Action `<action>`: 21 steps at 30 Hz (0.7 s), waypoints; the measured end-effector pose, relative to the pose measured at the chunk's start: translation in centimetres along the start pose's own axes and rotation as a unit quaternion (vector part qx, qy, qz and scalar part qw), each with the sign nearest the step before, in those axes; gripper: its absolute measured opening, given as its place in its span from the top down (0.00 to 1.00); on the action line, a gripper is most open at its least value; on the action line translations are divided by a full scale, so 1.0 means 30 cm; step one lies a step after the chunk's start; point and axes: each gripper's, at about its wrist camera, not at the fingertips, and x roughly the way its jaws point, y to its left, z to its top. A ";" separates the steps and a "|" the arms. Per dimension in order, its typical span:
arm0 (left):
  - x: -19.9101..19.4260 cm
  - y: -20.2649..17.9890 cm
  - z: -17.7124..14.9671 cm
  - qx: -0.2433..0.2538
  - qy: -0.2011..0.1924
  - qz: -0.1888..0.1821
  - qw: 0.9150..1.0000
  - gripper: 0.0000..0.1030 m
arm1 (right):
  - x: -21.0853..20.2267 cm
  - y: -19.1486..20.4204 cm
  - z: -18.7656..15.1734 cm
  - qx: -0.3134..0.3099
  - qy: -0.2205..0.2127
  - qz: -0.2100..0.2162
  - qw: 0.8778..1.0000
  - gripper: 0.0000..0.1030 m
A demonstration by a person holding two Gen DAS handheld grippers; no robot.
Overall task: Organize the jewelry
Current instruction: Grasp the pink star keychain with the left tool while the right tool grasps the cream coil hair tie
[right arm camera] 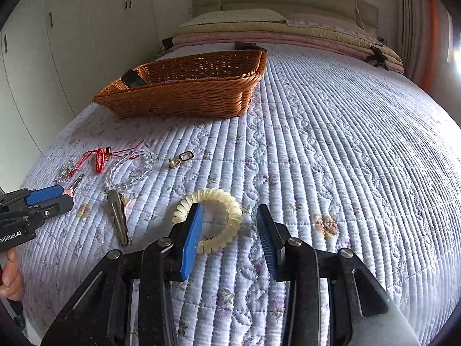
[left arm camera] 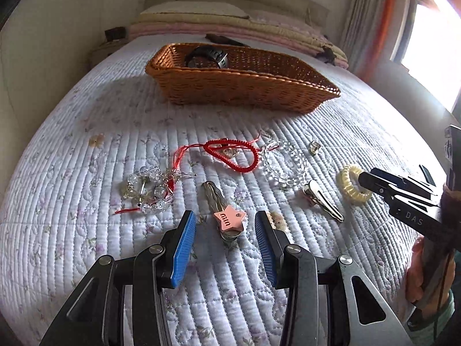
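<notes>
Both grippers are lining up picks on the bed. Left gripper [left arm camera: 225, 221], jaws wide open and empty, straddles the pink star hair clip [left arm camera: 227, 219]; right gripper [right arm camera: 229, 214], also wide open, hovers over the coil hair tie [right arm camera: 209, 221]. Next I'd say: drop, close, carry to the wicker basket [right arm camera: 184, 93].

Woven wicker basket [left arm camera: 247, 86], quilted cloth bedspread [left arm camera: 86, 201]

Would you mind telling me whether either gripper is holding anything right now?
Nothing is held. The left gripper is open around the star hair clip; the right gripper is open at the spiral hair tie.
</notes>
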 end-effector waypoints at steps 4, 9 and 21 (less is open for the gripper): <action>0.016 -0.021 0.005 0.012 -0.002 0.020 1.000 0.58 | 0.023 -0.004 0.007 0.003 0.012 0.000 1.000 0.59; 0.016 -0.026 -0.003 0.015 -0.010 0.028 0.999 0.62 | 0.040 0.026 0.010 -0.016 0.018 -0.023 0.999 0.61; -0.026 -0.028 -0.037 0.015 -0.034 0.022 0.999 0.77 | 0.022 0.044 -0.001 -0.031 0.006 -0.018 0.999 0.87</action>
